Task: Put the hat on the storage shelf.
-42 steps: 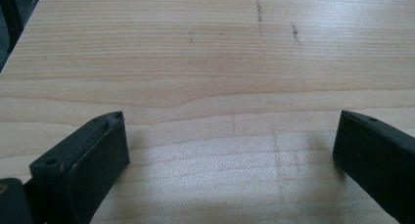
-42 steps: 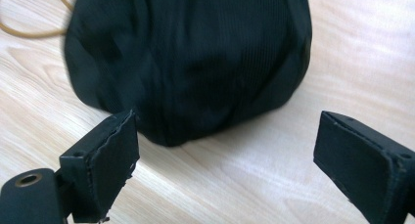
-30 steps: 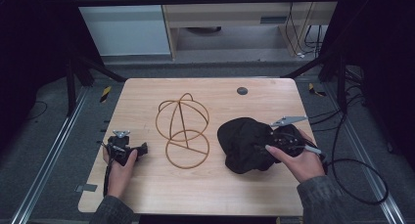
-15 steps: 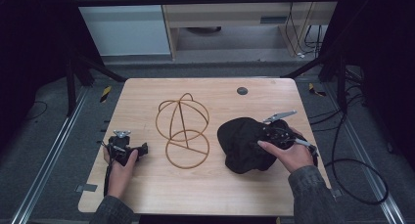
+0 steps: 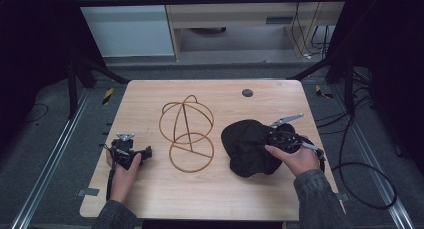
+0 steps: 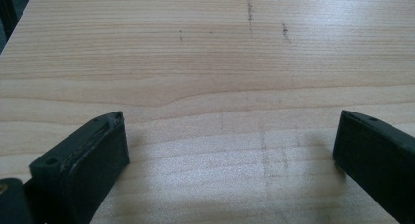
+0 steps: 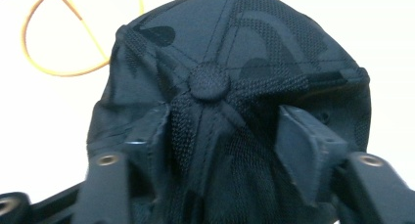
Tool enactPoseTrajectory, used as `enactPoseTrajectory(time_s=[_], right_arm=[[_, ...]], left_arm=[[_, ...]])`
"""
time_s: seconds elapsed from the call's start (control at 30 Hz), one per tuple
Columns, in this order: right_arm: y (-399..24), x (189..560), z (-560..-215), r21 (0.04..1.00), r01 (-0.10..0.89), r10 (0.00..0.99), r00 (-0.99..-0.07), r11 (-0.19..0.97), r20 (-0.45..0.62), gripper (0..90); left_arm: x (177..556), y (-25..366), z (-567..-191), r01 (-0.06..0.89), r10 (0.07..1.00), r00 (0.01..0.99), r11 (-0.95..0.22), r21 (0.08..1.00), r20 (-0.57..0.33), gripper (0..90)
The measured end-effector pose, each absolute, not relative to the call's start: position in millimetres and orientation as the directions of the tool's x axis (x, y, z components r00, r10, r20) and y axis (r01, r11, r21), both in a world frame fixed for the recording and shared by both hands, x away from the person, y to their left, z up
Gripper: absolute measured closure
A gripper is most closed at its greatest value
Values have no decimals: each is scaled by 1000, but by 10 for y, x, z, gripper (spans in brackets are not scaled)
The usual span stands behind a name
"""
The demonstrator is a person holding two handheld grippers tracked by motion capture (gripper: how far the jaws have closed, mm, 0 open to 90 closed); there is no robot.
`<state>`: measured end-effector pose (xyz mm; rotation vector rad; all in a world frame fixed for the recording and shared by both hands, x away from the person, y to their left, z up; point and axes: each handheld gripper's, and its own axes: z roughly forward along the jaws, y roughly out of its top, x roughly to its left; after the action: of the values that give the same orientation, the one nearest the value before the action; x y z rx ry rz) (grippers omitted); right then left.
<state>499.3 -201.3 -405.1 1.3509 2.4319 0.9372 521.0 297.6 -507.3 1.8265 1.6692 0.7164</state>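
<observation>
A black cap (image 5: 247, 146) lies crown-up on the right half of the wooden table (image 5: 225, 194). My right gripper (image 5: 270, 140) reaches into it from the right. In the right gripper view its jaws have just been closing, and they now pinch a bunched fold of the cap (image 7: 235, 48) just below the crown button; the right gripper (image 7: 222, 121) is shut on that fabric. An orange wire cap stand (image 5: 186, 120) sits mid-table, left of the cap. My left gripper (image 5: 144, 153) rests at the table's left, its jaws wide apart over bare wood (image 6: 205, 53), open (image 6: 230, 131).
A small dark round disc (image 5: 247, 93) sits near the table's far edge. A black cable (image 5: 370, 189) loops off the right side onto the floor. The wire stand's ring (image 7: 58, 72) lies beyond the cap in the right gripper view.
My right gripper has pushed further left and down onto the cap. Its jaws have closed on the crown fabric. The left gripper has stayed still.
</observation>
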Motion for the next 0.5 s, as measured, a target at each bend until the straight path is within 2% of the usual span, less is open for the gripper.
enactPoseTrajectory(time_s=[0.03,0.07,0.1,0.17,0.2,0.23,0.4,0.5], right_arm=[[-2013,4993,-4051,617,689,820,-560,379,121,492],[-2018,4993,-4055,618,690,813,-566,377,135,548],[-2018,4993,-4055,618,690,813,-566,377,135,548],[-2018,4996,-4061,617,687,807,-574,384,137,601],[-2015,4999,-4067,614,689,803,-577,385,145,657],[-2015,4999,-4067,614,689,803,-577,385,145,657],[-2025,5026,-4054,607,698,798,-579,380,166,802],[-2022,5037,-4041,605,702,796,-579,376,176,822]], left_arm=[[5210,2974,-5073,698,996,84,-70,713,16,0],[5209,2970,-5073,698,996,87,-72,713,16,0],[5209,2970,-5073,698,996,87,-72,713,16,0],[5209,2966,-5074,697,996,87,-72,713,16,0],[5209,2964,-5074,697,996,88,-72,713,15,0],[5209,2964,-5074,697,996,88,-72,713,15,0],[5209,2962,-5074,697,996,87,-72,714,16,0],[5208,2962,-5074,697,996,87,-73,713,17,0]])
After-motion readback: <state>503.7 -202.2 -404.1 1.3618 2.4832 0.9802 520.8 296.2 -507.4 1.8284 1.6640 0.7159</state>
